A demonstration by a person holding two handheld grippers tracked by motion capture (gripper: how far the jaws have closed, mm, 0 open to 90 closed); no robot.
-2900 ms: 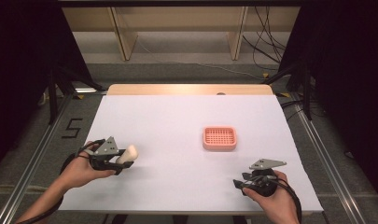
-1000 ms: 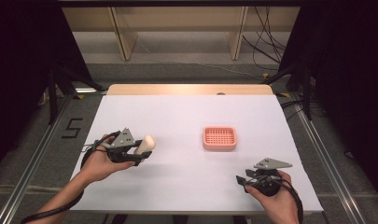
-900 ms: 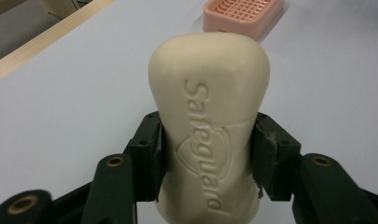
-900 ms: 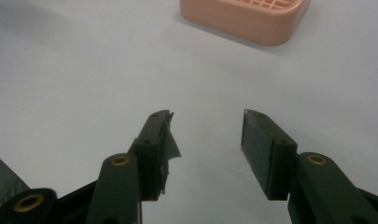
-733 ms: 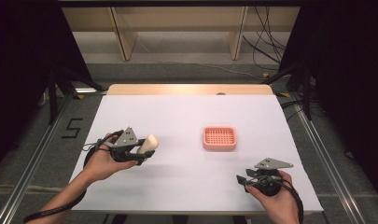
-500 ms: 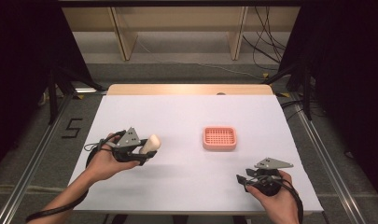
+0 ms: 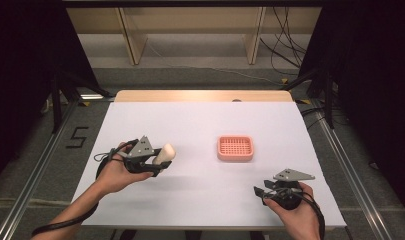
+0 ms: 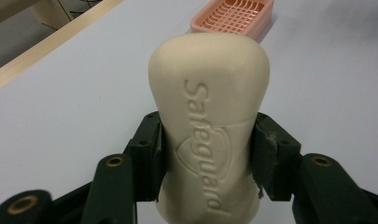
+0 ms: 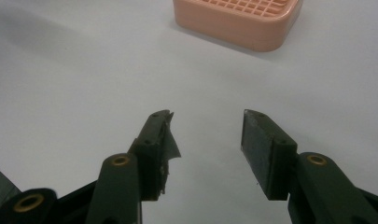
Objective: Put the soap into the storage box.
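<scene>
1. The left gripper (image 8: 207,154) clamps a cream soap bar (image 8: 209,116) stamped "Safeguard", one pad on each side.
2. A pink slotted soap dish (image 8: 235,16) sits beyond on the white table (image 8: 74,102).

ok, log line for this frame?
left tongs: shut on soap bar | right tongs: open, nothing held | soap dish: empty

The soap (image 8: 209,126) is a cream bar with rounded ends and a narrowed middle, "Safeguard" and a shield pressed into its upper face. It is clamped at that narrow middle between the left gripper's (image 7: 157,161) fingers (image 8: 149,158), its free end jutting forward above the desk (image 7: 200,125), clear of the surface, on the desk's left half.
</scene>
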